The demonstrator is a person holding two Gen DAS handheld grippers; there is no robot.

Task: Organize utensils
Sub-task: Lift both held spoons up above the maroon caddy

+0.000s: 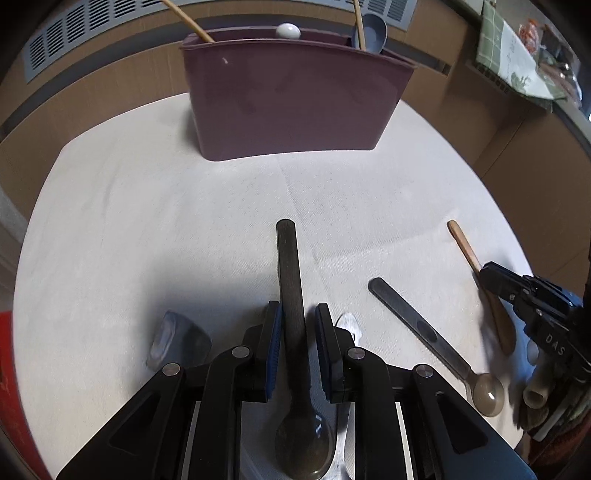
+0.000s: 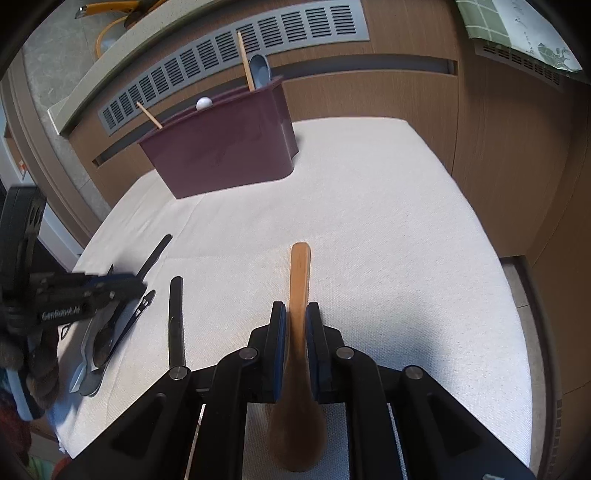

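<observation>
A dark spoon (image 1: pixel 290 266) lies lengthwise between the jaws of my left gripper (image 1: pixel 297 306), handle pointing away. The left pad touches it and a gap shows at the right pad, so this gripper is open around it. In the right wrist view the left gripper (image 2: pixel 142 288) hovers over a pile of utensils (image 2: pixel 88 362). My right gripper (image 2: pixel 295 304) is shut on a wooden spoon (image 2: pixel 300 269), bowl toward the camera. The left wrist view shows the right gripper (image 1: pixel 484 271) on the wooden spoon (image 1: pixel 463 243) low over the cloth. A maroon utensil bin (image 1: pixel 295 99) (image 2: pixel 221 147) stands at the back.
The bin holds chopsticks (image 1: pixel 192 24), a white handle end (image 1: pixel 288 30) and a grey-blue spoon (image 1: pixel 373 31). A translucent brown spoon (image 1: pixel 424 332) (image 2: pixel 176 321) lies between the grippers on the white cloth (image 1: pixel 147 221). A clear utensil (image 1: pixel 173 343) lies left. Wooden panels and a vent stand behind.
</observation>
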